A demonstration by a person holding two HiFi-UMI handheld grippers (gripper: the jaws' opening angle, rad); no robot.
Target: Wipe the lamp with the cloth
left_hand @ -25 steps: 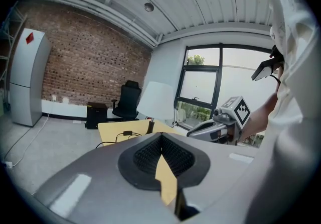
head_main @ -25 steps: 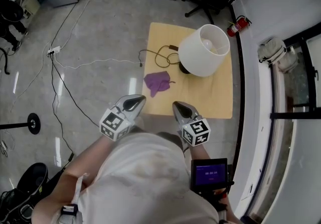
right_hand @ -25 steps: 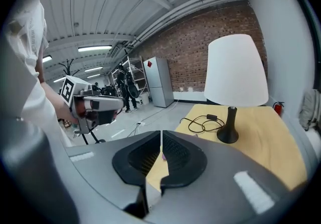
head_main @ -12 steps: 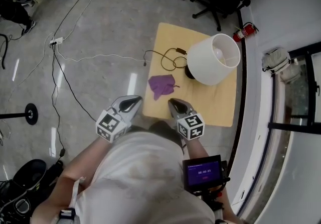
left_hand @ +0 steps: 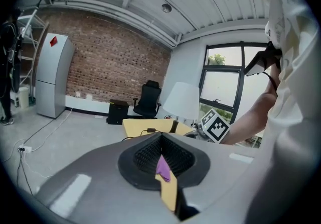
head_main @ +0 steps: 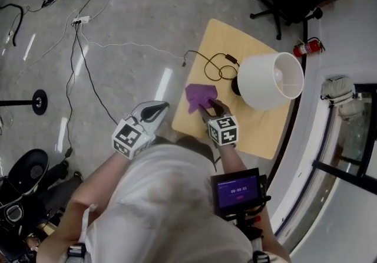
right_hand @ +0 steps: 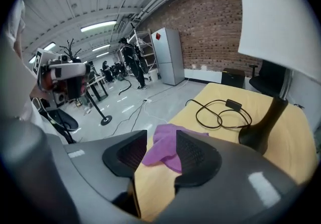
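**Head view with both gripper views.** The small purple cloth [head_main: 200, 95] lies crumpled on the light wooden square desk [head_main: 262, 135], near its left edge. It sits just beside the coiled black power cord [head_main: 219, 68] and a little apart from the dark base of the table lamp with the white drum shade [head_main: 272, 81]. The lamp stands toward the desk's right side. My right tool [head_main: 207, 107] points steeply down at the near edge of the cloth. Its jaws stand apart, having just been opening. The right gripper view shows the cloth on the desk in the gap between the two ribbed black pads [right_hand: 193, 155], neither of which presses on it. My left tool [head_main: 159, 108] is held off the desk, above the grey polished floor [head_main: 118, 49] beside the desk's left edge. In the left gripper view its jaws meet at the tips and carry nothing, with a sliver of cloth and desk visible beyond them. Neither tool touches the lamp.
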